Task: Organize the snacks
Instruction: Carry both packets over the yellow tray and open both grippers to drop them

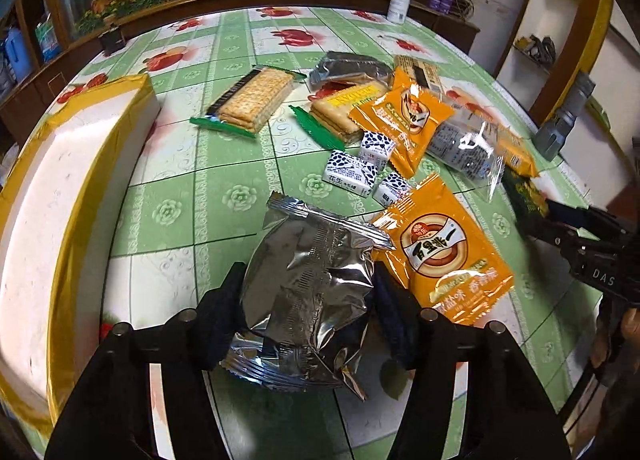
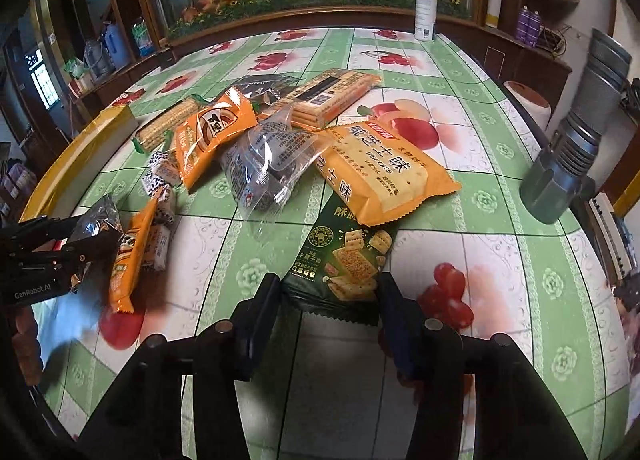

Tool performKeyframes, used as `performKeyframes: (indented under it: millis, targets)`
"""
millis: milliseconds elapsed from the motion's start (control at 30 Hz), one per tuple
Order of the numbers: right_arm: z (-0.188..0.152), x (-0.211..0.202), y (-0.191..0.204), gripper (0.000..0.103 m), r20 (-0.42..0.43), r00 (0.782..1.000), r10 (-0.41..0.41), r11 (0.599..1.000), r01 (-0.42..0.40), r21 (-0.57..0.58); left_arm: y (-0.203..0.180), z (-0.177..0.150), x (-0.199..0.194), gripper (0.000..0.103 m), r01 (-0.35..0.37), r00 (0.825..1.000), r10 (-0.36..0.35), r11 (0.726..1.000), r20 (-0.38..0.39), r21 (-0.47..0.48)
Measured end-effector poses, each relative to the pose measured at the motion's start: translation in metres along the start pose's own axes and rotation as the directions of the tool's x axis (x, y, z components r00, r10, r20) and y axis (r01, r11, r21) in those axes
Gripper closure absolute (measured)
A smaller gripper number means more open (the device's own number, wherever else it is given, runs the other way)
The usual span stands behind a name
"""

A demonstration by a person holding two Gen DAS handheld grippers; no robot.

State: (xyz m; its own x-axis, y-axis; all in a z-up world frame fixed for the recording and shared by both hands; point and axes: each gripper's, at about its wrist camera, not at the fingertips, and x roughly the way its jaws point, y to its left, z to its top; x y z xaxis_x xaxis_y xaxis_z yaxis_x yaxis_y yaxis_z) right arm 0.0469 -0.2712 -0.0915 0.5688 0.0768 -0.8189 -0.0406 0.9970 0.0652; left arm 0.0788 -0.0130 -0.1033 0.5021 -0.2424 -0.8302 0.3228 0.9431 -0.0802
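The silver foil snack packet (image 1: 308, 300) sits between the two fingers of the left gripper (image 1: 308, 292), both pads pressed against its crumpled sides: the left tongs are clenched on it. The dark green cracker packet (image 2: 344, 264) lies flat on the tablecloth (image 2: 500, 260) with its near end between the fingers of the right gripper (image 2: 330, 300); both pads meet its side edges, so the right tongs grasp it. Just right of the left tongs lies an orange snack packet (image 1: 440, 256), and just ahead of them a cluster of small white candy boxes (image 1: 352, 174). Further ahead are two clear-wrapped cracker stacks (image 1: 252, 100) and a heap of mixed packets. Ahead of the right tongs, an orange biscuit pack (image 2: 384, 172) overlaps the green packet's far end, with a clear wrapped dark snack (image 2: 268, 164) to its left. A white box with yellow edging (image 1: 80, 164) stands well left of the left tongs. A white spray bottle (image 2: 425, 8) stands at the far table edge.
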Motion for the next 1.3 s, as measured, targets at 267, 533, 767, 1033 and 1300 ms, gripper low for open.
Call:
performKeyframes:
  millis: [267,533,767,1033,1300]
  targets:
    - [-0.006,-0.034,0.007,0.052,0.053,0.99,0.128,0.992,-0.129,0.013,0.005,-0.008,-0.041,0.043,0.035,0.997,-0.03,0.997,0.072,-0.069]
    - [-0.002,-0.064,0.045,0.053,0.124,0.978,0.169,0.983,-0.158,-0.09,0.007,-0.014,-0.069,0.043,0.021,0.992,-0.009,0.995,0.124,-0.098]
    - [0.006,-0.078,0.066,0.053,0.159,0.965,0.207,0.974,-0.187,-0.129,0.015,-0.016,-0.085,0.043,0.007,0.988,0.013,0.991,0.157,-0.131]
    - [0.025,-0.081,0.114,0.053,0.168,0.949,0.266,0.948,-0.226,-0.224,0.045,-0.02,-0.108,0.043,-0.052,0.974,0.092,0.981,0.206,-0.189]
    - [0.046,-0.076,0.178,0.053,0.166,0.912,0.374,0.894,-0.307,-0.325,0.104,-0.03,-0.119,0.043,-0.128,0.959,0.198,0.942,0.204,-0.31]
